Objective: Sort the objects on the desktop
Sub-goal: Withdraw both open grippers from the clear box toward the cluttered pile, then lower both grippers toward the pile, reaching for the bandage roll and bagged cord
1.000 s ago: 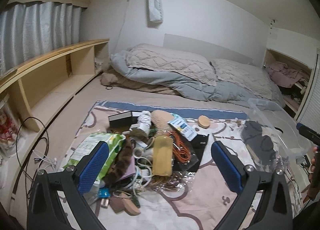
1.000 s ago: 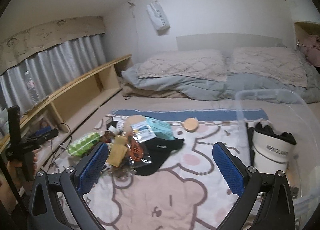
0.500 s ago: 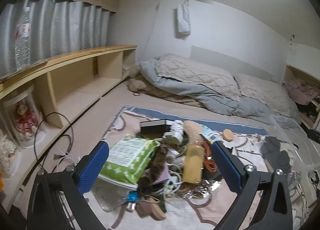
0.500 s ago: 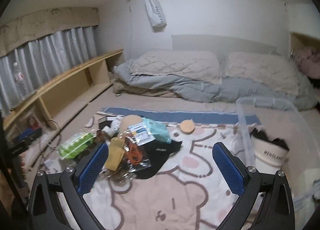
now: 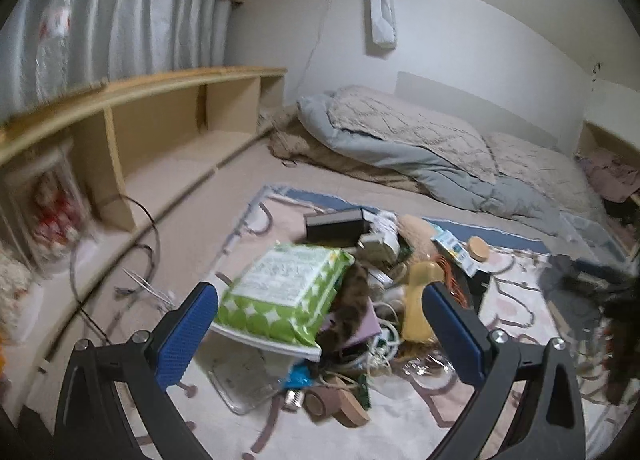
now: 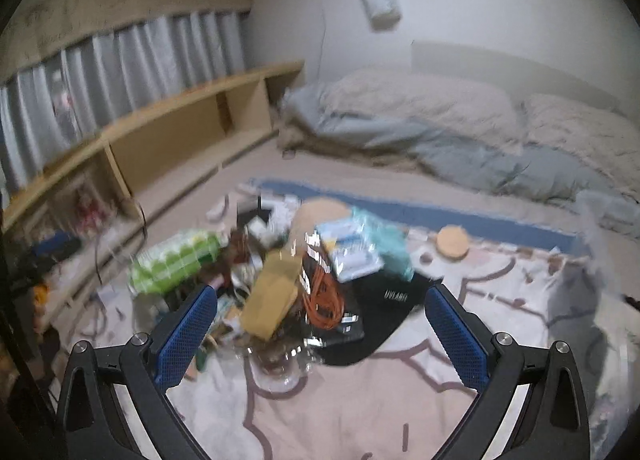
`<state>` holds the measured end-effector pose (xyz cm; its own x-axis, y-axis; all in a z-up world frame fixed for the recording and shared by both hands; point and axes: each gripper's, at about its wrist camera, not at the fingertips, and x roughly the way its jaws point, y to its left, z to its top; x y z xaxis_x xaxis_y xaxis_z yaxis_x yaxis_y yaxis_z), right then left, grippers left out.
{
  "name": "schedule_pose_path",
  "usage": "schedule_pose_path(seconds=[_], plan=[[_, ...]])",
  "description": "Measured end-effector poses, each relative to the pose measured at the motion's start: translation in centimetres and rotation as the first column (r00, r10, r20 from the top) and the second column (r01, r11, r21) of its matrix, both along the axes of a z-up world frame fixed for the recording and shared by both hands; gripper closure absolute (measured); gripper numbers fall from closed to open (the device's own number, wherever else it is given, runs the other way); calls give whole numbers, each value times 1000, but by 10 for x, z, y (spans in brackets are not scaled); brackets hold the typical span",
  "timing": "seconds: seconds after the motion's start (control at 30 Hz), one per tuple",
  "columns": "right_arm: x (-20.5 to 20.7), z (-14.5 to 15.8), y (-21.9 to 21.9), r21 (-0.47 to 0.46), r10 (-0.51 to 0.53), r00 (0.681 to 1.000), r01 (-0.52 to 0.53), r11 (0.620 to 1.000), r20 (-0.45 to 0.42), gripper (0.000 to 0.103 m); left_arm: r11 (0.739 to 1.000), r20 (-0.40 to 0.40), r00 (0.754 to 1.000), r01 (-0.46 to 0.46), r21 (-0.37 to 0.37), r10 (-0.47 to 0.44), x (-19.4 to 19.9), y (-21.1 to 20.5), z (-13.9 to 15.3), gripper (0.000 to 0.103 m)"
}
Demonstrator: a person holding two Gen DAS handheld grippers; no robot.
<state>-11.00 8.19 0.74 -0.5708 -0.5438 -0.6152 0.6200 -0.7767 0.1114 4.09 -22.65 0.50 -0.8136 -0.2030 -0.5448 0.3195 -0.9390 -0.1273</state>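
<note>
The wipes pack (image 5: 286, 292) is glossy green-and-white plastic film. The blanket (image 5: 256, 412) under the pile is soft matt cloth. The shelf (image 5: 160, 116) is smooth pale wood. The finger pads (image 5: 188, 334) are blue, finely textured, on matt black plastic. The cable (image 6: 322, 294) is glossy orange.

The right wrist view is motion-blurred throughout; print on the green packet (image 6: 176, 260) is unreadable. In the left wrist view, the shelf (image 5: 60, 188) contents at 9 o'clock smear, and tangled cables (image 5: 380, 344) lie half buried under clutter.
</note>
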Motion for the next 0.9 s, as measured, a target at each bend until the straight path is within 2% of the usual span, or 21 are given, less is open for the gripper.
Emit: schedule_pose_path(seconds=[0.1,0.27,0.43,0.6,0.63,0.67,0.7,0.77,0.9], plan=[[-9,-25,-15,71,25,997,-30,997,68,0,999,30,999,14,30,-15,-3,-8,-12,0],[-21,-61,-26,150,28,977,-60,987,211,0,1000,79,997,0,31,-3,-3,-24,-34,0],[-28,-88,-21,129,17,948,-61,990,319,0,1000,148,989,10,24,-14,-3,-36,-60,0],[-39,-115,-22,66,-26,885,-5,998,464,1,992,210,970,120,29,-124,-4,-24,-80,0],[-41,-120,-24,52,-26,872,0,999,490,5,989,217,965,146,25,-148,-4,-19,-82,0],[-43,-124,-25,37,-25,856,7,999,516,17,984,223,959,174,22,-175,-4,-14,-86,0],[-46,-132,-28,20,-32,829,25,999,558,25,980,229,953,199,23,-199,-4,-9,-89,0],[-52,-144,-30,1,-50,783,63,998,620,28,966,256,932,257,32,-257,-5,1,-98,0],[-55,-159,-35,-14,-47,740,77,997,671,31,942,326,887,332,39,-326,-7,17,-121,0]])
